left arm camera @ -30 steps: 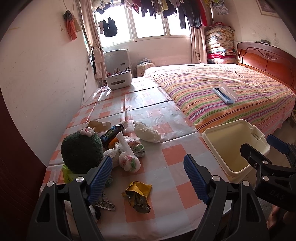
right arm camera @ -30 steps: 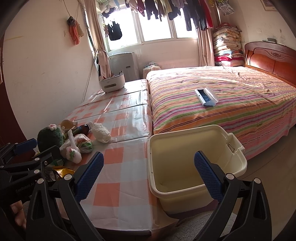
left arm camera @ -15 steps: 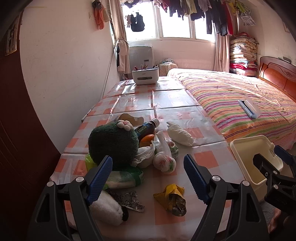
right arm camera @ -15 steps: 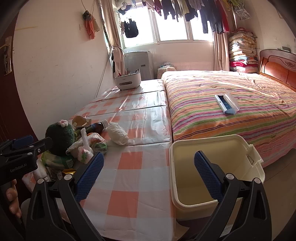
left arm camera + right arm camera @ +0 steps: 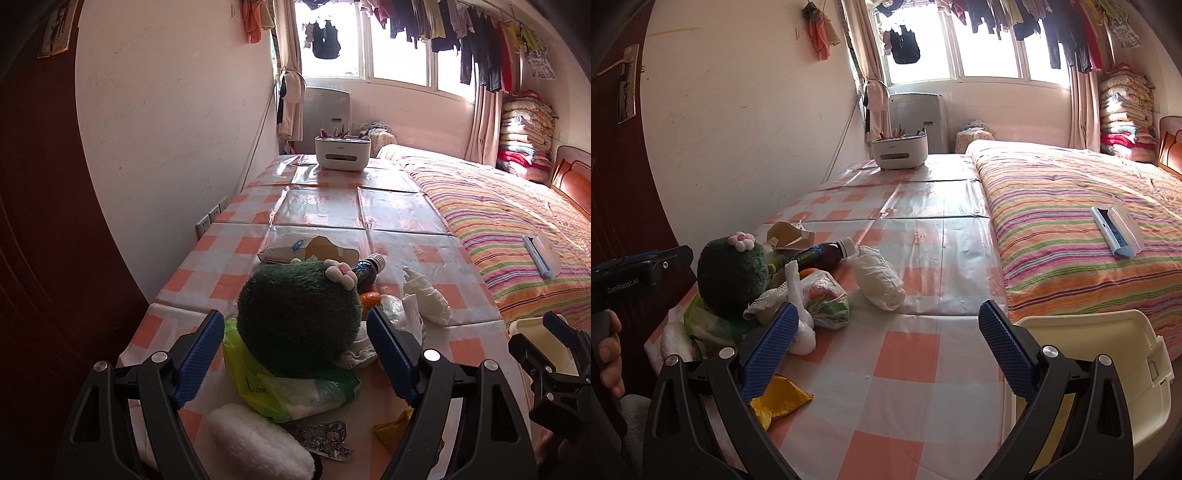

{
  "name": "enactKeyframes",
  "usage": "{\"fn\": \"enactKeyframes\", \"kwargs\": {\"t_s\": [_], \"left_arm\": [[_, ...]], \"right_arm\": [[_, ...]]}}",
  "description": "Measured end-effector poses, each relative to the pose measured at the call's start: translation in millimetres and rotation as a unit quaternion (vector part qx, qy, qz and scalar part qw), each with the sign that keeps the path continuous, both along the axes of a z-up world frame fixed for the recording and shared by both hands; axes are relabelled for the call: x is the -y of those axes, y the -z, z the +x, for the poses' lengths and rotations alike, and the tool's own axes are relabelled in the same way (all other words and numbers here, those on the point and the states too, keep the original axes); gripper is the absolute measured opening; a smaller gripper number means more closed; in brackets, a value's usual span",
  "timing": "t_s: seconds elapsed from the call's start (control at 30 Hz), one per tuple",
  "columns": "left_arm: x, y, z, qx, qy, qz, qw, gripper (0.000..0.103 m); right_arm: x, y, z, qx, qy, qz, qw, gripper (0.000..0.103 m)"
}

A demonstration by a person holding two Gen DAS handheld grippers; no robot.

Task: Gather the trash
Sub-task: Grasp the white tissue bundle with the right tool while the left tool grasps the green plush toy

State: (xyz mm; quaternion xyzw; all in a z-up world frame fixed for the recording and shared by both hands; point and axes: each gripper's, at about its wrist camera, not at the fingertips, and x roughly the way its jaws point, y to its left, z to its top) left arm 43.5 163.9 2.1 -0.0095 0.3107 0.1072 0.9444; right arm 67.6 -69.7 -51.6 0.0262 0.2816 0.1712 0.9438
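Note:
A heap of trash lies on the checked tablecloth point(image 5: 905, 362): a yellow wrapper point(image 5: 781, 400), a tied clear bag point(image 5: 822, 299), a crumpled white tissue point(image 5: 879, 275), a dark bottle point(image 5: 820, 254), a torn carton point(image 5: 310, 251), a green packet point(image 5: 295, 391) and a foil scrap point(image 5: 321, 435). A green plush ball point(image 5: 299, 325) with a pink flower sits among them. My left gripper point(image 5: 295, 354) is open, its fingers either side of the plush. My right gripper point(image 5: 886, 350) is open above bare cloth. A cream bin point(image 5: 1100, 369) stands at the table's right corner.
A white organiser box point(image 5: 341, 153) with pens stands at the table's far end. A bed with a striped cover point(image 5: 1071, 221) runs along the right, a blue and white case point(image 5: 1117, 230) on it. A wall and dark door close the left side.
Both grippers have swung left. The left one now faces the plush and heap close up. The bin has slid toward the right edge of both views. Both stay open.

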Motion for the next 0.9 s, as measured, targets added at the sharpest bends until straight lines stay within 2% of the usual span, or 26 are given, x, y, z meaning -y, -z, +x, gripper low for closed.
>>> {"fn": "enactKeyframes", "kwargs": {"t_s": [0.1, 0.23, 0.33, 0.47, 0.67, 0.73, 0.87, 0.9], "left_arm": [[-3.2, 3.9, 14.5, -0.005, -0.002, 0.005, 1.0, 0.077], [-5.0, 7.7, 33.9, -0.015, 0.005, 0.008, 0.9998, 0.077], [-3.4, 12.4, 46.7, -0.025, 0.012, 0.008, 0.9996, 0.077], [-4.7, 22.7, 61.6, -0.042, 0.013, 0.005, 0.999, 0.077], [-7.8, 30.7, 72.5, -0.046, 0.004, 0.026, 0.9986, 0.077], [-9.1, 31.7, 74.4, -0.045, 0.002, 0.023, 0.9987, 0.077], [-10.1, 34.0, 78.2, -0.049, 0.007, 0.028, 0.9984, 0.08], [-10.4, 35.6, 79.3, -0.053, 0.009, 0.029, 0.9981, 0.081]], "right_arm": [[-6.9, 0.8, 24.3, 0.001, -0.009, -0.009, 1.0, 0.097], [-10.7, 8.6, 63.9, -0.041, -0.019, -0.004, 0.999, 0.097], [-19.9, 14.4, 86.5, -0.058, -0.026, -0.024, 0.998, 0.097], [-33.6, 23.5, 110.0, -0.093, -0.045, -0.024, 0.994, 0.096], [-57.2, 42.3, 140.6, -0.127, -0.059, -0.044, 0.989, 0.095], [-62.1, 50.4, 151.3, -0.149, -0.064, -0.037, 0.986, 0.086], [-69.9, 62.7, 160.8, -0.17, -0.069, -0.048, 0.982, 0.078], [-72.1, 65.7, 162.3, -0.176, -0.074, -0.049, 0.98, 0.072]]}}
